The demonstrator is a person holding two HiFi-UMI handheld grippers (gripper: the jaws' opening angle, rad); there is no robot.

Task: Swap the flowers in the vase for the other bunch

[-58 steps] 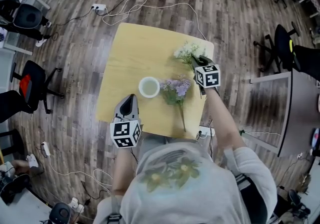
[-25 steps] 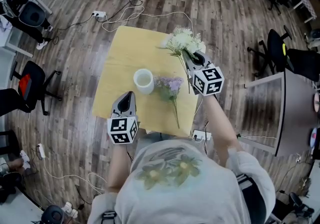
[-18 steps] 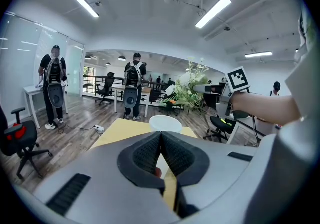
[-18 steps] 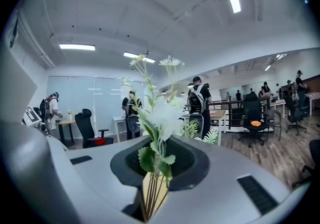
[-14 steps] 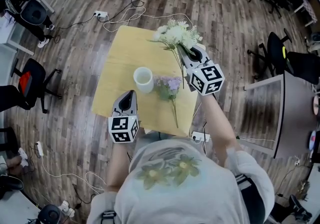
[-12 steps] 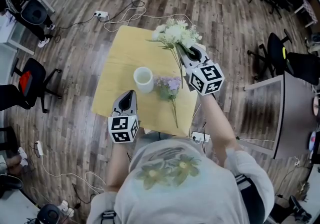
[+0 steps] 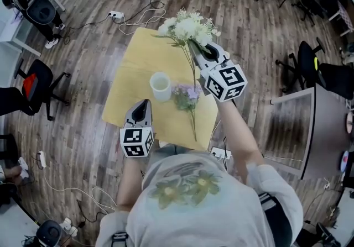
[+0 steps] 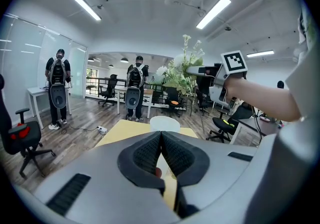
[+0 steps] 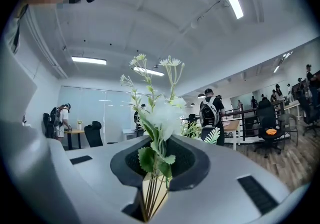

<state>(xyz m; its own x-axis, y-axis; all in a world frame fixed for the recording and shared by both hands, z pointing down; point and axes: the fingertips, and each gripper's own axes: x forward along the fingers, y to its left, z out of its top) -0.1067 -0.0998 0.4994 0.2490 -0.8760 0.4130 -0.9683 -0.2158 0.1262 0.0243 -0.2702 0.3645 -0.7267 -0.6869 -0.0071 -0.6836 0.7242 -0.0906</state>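
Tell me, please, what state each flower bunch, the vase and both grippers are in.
white cylindrical vase: upright, empty.
white flower bunch: held in the air over the yellow table.
purple flower bunch: lying on the table beside the vase.
right gripper: shut on the white flower bunch's stems.
left gripper: shut, empty.

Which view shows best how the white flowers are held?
The right gripper view: the white flowers have stems clamped between its jaws. The head view shows the whole bunch from above; the left gripper view, far off.
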